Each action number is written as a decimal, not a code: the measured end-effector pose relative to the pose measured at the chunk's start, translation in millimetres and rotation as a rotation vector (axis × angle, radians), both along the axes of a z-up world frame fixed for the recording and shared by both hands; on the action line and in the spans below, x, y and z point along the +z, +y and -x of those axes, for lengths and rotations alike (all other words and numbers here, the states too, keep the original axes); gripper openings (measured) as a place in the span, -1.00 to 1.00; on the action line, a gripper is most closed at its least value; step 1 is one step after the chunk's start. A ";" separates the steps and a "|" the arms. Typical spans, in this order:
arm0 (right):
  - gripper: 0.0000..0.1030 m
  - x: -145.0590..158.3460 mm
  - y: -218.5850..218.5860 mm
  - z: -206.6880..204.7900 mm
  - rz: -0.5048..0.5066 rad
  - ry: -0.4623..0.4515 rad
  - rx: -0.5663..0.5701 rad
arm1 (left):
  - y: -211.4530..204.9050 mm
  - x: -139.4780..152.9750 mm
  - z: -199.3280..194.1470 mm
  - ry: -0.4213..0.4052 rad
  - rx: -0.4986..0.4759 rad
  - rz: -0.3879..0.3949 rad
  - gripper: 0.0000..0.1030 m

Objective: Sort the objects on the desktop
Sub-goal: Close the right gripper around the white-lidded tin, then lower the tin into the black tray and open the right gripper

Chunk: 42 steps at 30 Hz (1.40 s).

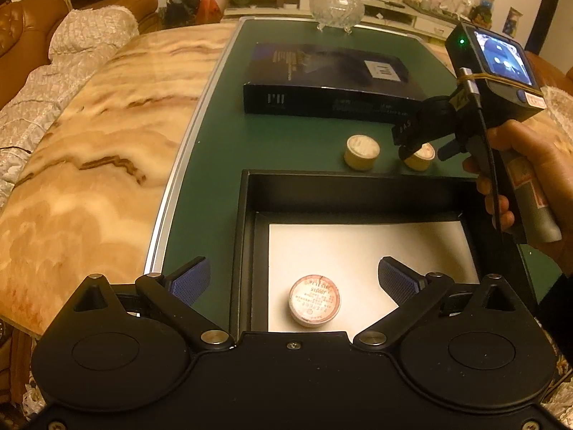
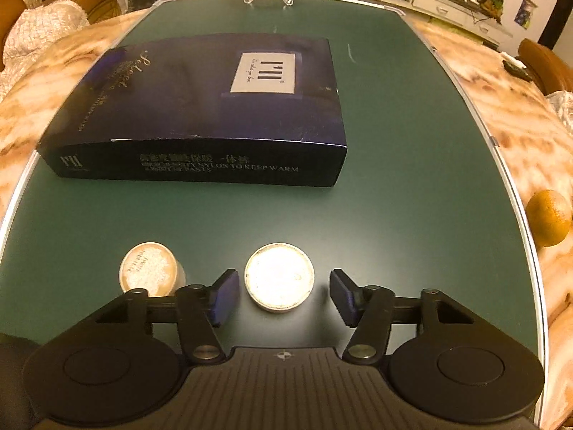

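Note:
An open black box (image 1: 247, 251) with a white floor holds one small round tin (image 1: 314, 301). My left gripper (image 1: 294, 281) is open above that tin, fingers wide apart. Two more round tins stand on the green mat: one (image 1: 361, 151) (image 2: 148, 268) to the left, and one (image 1: 419, 156) (image 2: 279, 277) between the fingers of my right gripper (image 2: 284, 295) (image 1: 412, 145). The right gripper is open, blue pads (image 2: 225, 295) either side of that tin with small gaps.
A dark blue flat carton (image 2: 200, 107) (image 1: 329, 79) lies further back on the green mat (image 2: 412, 179). A glass bowl (image 1: 336, 3) stands at the far edge. An orange (image 2: 548, 216) lies on the marble table (image 1: 107, 125) at right. A sofa is at left.

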State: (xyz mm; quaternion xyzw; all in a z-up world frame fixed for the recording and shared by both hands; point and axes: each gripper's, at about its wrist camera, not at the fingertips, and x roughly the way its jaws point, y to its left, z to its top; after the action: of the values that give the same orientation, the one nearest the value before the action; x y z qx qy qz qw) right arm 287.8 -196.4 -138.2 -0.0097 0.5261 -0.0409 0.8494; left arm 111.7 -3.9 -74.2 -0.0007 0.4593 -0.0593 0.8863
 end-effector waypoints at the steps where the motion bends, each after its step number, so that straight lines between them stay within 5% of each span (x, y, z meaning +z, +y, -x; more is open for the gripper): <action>1: 0.02 -1.0 0.4 -0.1 -0.001 0.003 -0.001 | 0.3 -0.2 0.1 0.001 0.001 -0.001 0.98; 3: -0.14 -2.9 1.1 -0.4 -0.004 0.010 -0.004 | 1.4 -0.4 0.3 0.003 0.005 -0.002 0.98; 16: -0.14 15.6 -0.7 15.5 -0.025 -0.034 -0.019 | 4.2 -3.4 3.3 0.015 0.018 -0.009 0.98; 28: -0.14 78.6 -7.4 101.7 -0.090 -0.090 0.042 | 8.0 11.8 14.1 -0.009 0.035 0.019 0.99; 42: -0.14 30.9 -11.7 148.6 -0.080 0.067 0.015 | 16.0 16.9 25.4 -0.009 0.051 0.039 1.00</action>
State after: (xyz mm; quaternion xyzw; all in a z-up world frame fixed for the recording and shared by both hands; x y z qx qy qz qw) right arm 139.2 -208.0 -107.2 0.0190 0.5554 -0.0129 0.8313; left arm 86.3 12.1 -57.4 -0.0294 0.4539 -0.0455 0.8894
